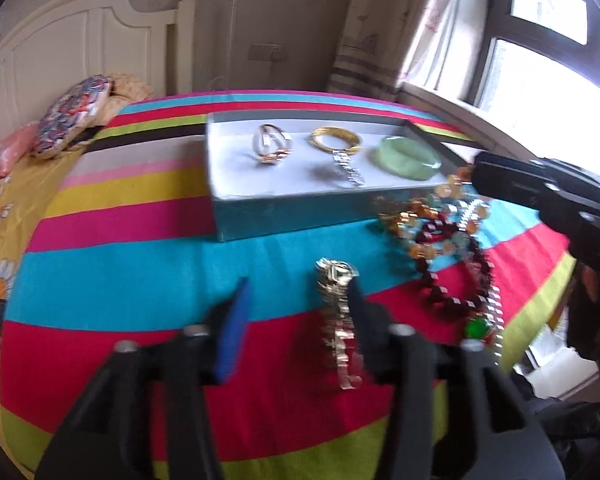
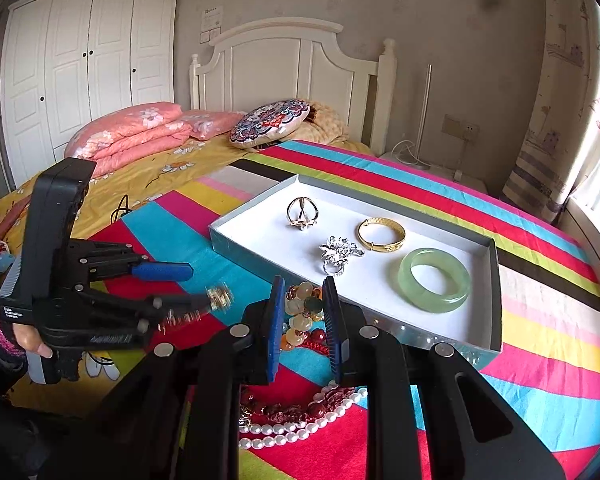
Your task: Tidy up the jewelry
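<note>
With the metal watch (image 1: 337, 312) dangling against one finger of the half-spread left gripper (image 1: 296, 300) at lower centre, its hold looks insecure, so re-pinch the band before carrying it up to the tray (image 1: 300, 216), while the right gripper (image 2: 300, 308) stands narrowly parted around the bead bracelet (image 2: 302, 308).

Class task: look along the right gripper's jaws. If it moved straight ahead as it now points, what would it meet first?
Probably the amber bead bracelet, lying on the striped cloth right between the right gripper's jaws; the tray lies beyond. Depth is uncertain.
</note>
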Demonstrator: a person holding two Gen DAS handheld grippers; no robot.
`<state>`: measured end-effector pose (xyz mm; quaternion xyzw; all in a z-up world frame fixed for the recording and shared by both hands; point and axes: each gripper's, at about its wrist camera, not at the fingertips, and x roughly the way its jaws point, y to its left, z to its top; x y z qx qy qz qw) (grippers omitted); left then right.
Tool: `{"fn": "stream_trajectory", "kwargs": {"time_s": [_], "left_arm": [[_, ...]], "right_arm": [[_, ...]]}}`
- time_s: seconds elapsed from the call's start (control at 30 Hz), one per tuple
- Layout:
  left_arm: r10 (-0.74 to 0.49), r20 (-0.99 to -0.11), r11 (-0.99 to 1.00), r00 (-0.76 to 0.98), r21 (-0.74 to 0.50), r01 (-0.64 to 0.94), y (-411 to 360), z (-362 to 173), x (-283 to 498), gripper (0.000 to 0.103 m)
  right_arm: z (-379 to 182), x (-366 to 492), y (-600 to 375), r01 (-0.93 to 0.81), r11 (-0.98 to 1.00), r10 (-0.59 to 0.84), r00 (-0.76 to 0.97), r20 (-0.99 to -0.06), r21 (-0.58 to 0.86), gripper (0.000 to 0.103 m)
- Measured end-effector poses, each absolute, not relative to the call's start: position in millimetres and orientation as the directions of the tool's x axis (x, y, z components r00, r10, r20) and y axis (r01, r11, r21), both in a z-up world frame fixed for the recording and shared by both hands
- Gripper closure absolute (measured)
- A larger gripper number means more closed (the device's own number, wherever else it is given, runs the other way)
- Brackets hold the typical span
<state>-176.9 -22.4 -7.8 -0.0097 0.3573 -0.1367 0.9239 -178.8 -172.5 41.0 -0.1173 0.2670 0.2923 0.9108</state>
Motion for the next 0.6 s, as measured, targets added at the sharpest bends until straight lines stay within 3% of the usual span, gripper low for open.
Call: {"fn": "stream_trajectory", "kwargs": {"time_s": [0.3,0.43,0.5,0.53,0.6], "left_arm": [[-0.29,-0.619,0.956,0.73,-0.157,0.247,-21.9,5.4,-186.0,0.048],[-0.293,-0.639,0.947,0.711,-0.093,0.307,-39.5,3.3,-191.7,0.049],[-0.289,-0.667,0.941,0.687,-0.064,0.333,-50.0,-6.5,-190.0,0.065],[-0.256,-0.665,0.945,0.702,-0.02,0.327,-54.6,-10.6,-190.7,0.083],[-0.247,-0.661,0.944,0.709,-0.001,0.329,-57.1,-12.4,-191.1,0.087]], "right_arm": [[40.2,-179.3,-175.6,-0.59,0.806,0.469,0.687,-0.555,-0.049,0.083],[40.5,-180.2,-175.9,-0.587,0.808,0.472,0.691,-0.547,-0.045,0.083],[42.7,-181.9,-175.8,-0.588,0.807,0.476,0.695,-0.539,-0.045,0.083],[44.2,-183.0,-175.6,-0.59,0.806,0.479,0.697,-0.534,-0.046,0.083],[47.3,-184.7,-175.9,-0.589,0.806,0.479,0.701,-0.528,-0.051,0.083]]}}
